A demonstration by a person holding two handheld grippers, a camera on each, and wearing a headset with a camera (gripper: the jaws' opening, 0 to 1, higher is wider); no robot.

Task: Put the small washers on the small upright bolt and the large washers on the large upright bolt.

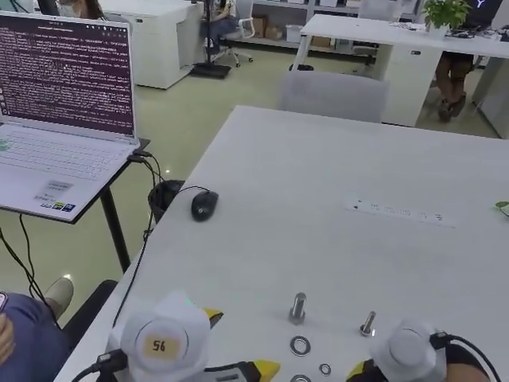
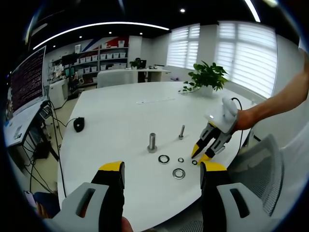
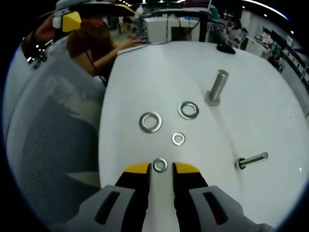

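Note:
On the white table stand a large upright bolt (image 1: 297, 308) (image 3: 216, 87) and a small upright bolt (image 1: 367, 324) (image 3: 252, 160). Two large washers (image 3: 150, 122) (image 3: 188, 109) and a small washer (image 3: 178, 138) lie flat near them. My right gripper (image 3: 161, 169) (image 2: 200, 154) is low over the table, jaws a little apart. A second small washer (image 3: 160, 165) lies between its yellow tips and touches neither. My left gripper (image 2: 161, 169) (image 1: 238, 342) hangs wide open near the table's front edge, short of the large washers (image 2: 163, 159) (image 2: 179, 173), holding nothing.
A black mouse (image 1: 204, 205) with its cable lies at the table's left edge, and a white power strip (image 1: 404, 213) further back. A laptop (image 1: 60, 95) stands on a side stand to the left. A grey mesh chair (image 3: 53, 125) is by the front edge.

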